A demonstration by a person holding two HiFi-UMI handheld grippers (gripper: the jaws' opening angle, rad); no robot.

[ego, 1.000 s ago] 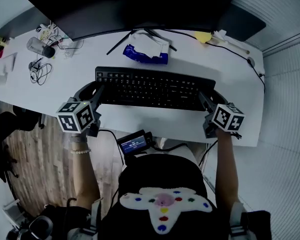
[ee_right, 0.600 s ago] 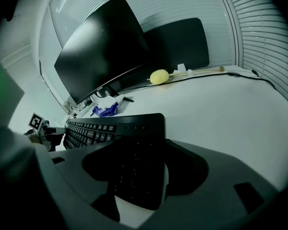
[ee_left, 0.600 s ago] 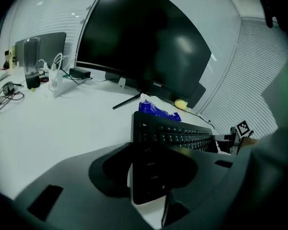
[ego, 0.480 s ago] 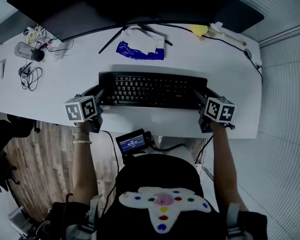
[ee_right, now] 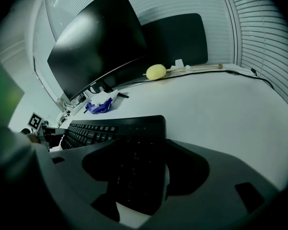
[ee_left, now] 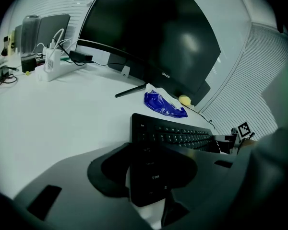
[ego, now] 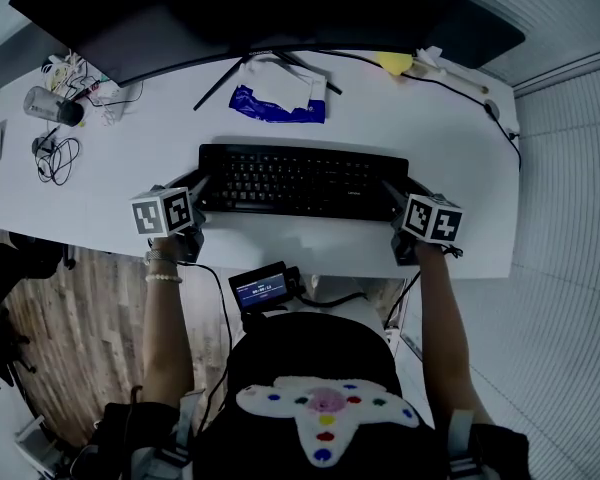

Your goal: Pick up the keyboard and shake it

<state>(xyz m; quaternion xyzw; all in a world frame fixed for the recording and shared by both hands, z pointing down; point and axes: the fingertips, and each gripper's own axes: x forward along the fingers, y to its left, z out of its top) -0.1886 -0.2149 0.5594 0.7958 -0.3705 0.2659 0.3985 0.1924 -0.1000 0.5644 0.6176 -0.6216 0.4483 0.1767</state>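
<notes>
The black keyboard (ego: 300,180) lies level across the middle of the white desk (ego: 160,128), gripped at both ends. My left gripper (ego: 195,185) is shut on its left end, and in the left gripper view the keyboard (ee_left: 175,137) runs off to the right from between the jaws of the left gripper (ee_left: 151,176). At the other end my right gripper (ego: 398,190) is shut on it. The right gripper view has the keyboard (ee_right: 110,128) stretching left from the right gripper (ee_right: 139,171). A pale strip shows under the keyboard's near corners, so it seems slightly off the desk.
A large dark monitor (ego: 260,8) stands at the desk's back, its stand legs reaching toward a blue-and-white packet (ego: 277,101). A yellow object (ego: 395,62) lies back right. Cables (ego: 55,153) and a dark cylinder (ego: 50,108) sit far left. A small lit display (ego: 262,288) hangs below the desk's front edge.
The keyboard slanted down to the right a second ago and now lies level. Both grippers have kept their hold on its ends and moved with it.
</notes>
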